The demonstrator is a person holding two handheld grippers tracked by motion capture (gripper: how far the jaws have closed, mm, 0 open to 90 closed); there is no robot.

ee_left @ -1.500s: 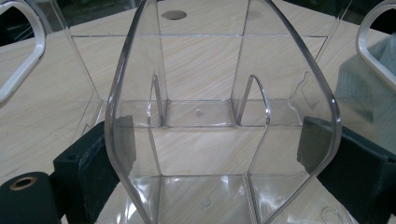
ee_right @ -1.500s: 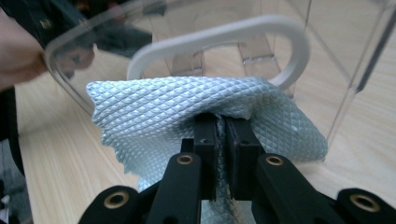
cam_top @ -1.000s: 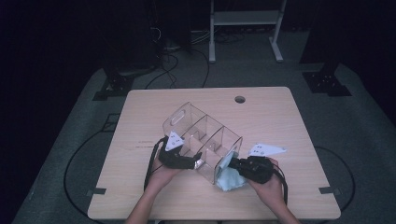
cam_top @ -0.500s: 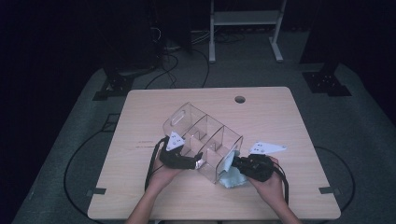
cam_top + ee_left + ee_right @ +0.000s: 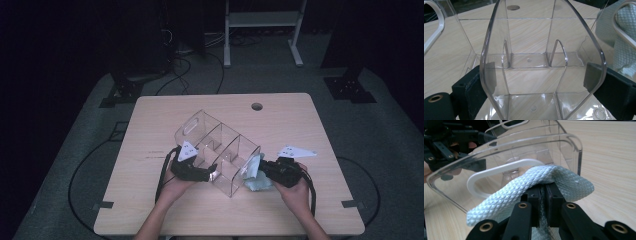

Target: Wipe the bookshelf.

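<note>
A clear plastic organizer [image 5: 220,145] with several compartments stands tilted on the wooden table [image 5: 310,125]. My left gripper [image 5: 212,172] has its jaws spread wide and shut on the organizer's near wall [image 5: 541,50], one pad on each side edge. My right gripper [image 5: 262,167] is shut on a light blue quilted cloth [image 5: 256,177]. The cloth [image 5: 529,187] drapes over the closed jaws of the right gripper [image 5: 543,192] and touches the organizer's end wall [image 5: 506,152] at its white handle cut-out. Through the clear wall the cloth [image 5: 624,50] shows at the right.
A round cable hole [image 5: 257,106] lies near the table's far edge. Beyond the table stand a white frame [image 5: 262,30] and dark stands with cables on the grey floor. The left hand and its gripper [image 5: 449,142] sit behind the organizer.
My right gripper with the cloth has shifted a little away from the table's front edge, along the organizer's end wall. The left gripper and the organizer have stayed in place.
</note>
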